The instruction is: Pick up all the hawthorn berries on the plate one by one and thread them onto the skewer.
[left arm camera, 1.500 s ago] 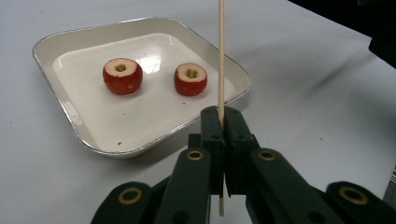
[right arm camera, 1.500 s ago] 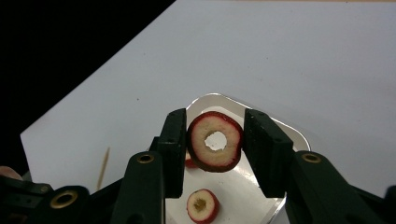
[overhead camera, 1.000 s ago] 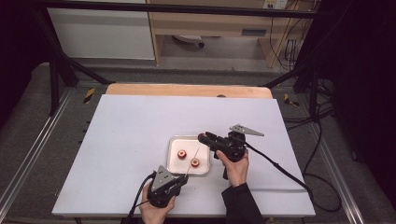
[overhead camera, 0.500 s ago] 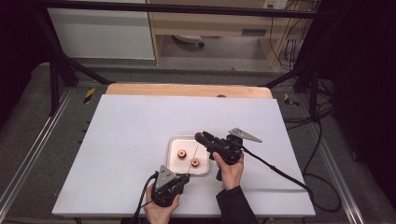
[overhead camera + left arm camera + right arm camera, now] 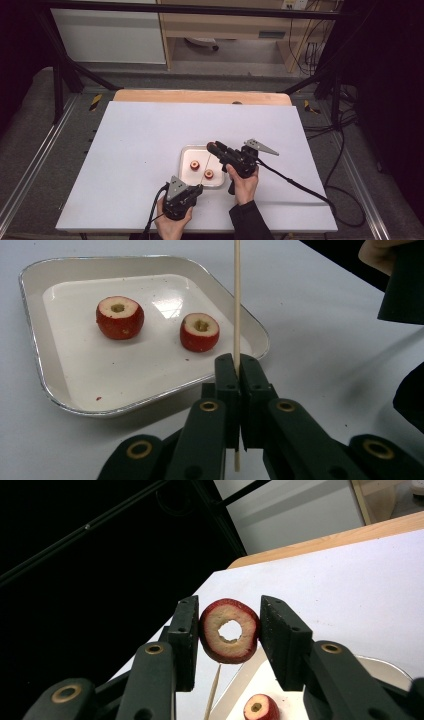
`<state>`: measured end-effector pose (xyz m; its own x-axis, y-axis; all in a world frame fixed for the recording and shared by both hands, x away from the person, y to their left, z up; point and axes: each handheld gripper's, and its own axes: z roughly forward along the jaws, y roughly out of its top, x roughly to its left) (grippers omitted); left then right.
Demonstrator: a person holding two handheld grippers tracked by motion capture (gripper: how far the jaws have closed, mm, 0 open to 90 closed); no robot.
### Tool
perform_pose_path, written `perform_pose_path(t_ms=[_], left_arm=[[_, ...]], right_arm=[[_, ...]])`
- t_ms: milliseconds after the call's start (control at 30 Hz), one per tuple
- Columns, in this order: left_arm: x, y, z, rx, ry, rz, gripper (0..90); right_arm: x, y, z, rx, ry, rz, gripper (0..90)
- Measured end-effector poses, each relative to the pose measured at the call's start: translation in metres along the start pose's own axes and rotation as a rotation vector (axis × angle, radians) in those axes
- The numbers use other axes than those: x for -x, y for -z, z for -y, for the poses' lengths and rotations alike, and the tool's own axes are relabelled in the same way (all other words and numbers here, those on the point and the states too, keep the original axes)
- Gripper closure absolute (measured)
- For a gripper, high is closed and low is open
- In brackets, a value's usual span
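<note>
White table (image 5: 150, 145), wooden edge (image 5: 200, 96), dark surroundings

Readable text: none you can make out on the table, tray, grippers or far cabinets.

White table top (image 5: 140, 150) with a wooden strip (image 5: 200, 96) along its far edge; beyond, a pale cabinet (image 5: 110, 37) and black frame bars (image 5: 65, 70).
</note>
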<state>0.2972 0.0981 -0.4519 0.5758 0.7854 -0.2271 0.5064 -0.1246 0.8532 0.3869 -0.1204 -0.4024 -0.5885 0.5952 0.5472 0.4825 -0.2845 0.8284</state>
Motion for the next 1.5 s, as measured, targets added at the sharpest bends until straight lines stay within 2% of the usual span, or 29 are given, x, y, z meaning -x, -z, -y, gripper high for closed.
perform_pose_path(t_ms=[467, 667, 900, 1200, 1267, 1433, 1500], left_arm=[[-0.001, 0.000, 0.000, 0.004, 0.020, 0.005, 88.2], [-0.001, -0.001, 0.000, 0.003, 0.049, 0.012, 88.2], [-0.001, -0.002, 0.001, -0.007, 0.085, 0.019, 88.2], [-0.005, 0.001, 0.002, 0.003, 0.117, 0.002, 88.1], [-0.005, 0.000, 0.003, 0.003, 0.106, 0.000, 88.1], [-0.001, -0.001, 0.003, -0.007, 0.020, -0.024, 88.2], [-0.001, -0.002, 0.004, -0.009, -0.021, -0.029, 88.2]], right_arm=[[0.000, -0.002, 0.003, -0.002, -0.007, -0.008, 61.2], [0.000, -0.003, 0.008, -0.008, -0.004, -0.010, 61.2], [-0.002, -0.002, 0.011, -0.002, 0.028, -0.006, 61.3], [-0.003, -0.001, 0.011, -0.003, 0.026, -0.007, 61.4], [-0.003, -0.001, 0.011, -0.001, 0.024, -0.010, 61.4], [-0.002, 0.000, 0.009, -0.028, 0.021, -0.017, 61.5], [0.000, -0.001, 0.008, -0.073, 0.016, -0.030, 61.5]])
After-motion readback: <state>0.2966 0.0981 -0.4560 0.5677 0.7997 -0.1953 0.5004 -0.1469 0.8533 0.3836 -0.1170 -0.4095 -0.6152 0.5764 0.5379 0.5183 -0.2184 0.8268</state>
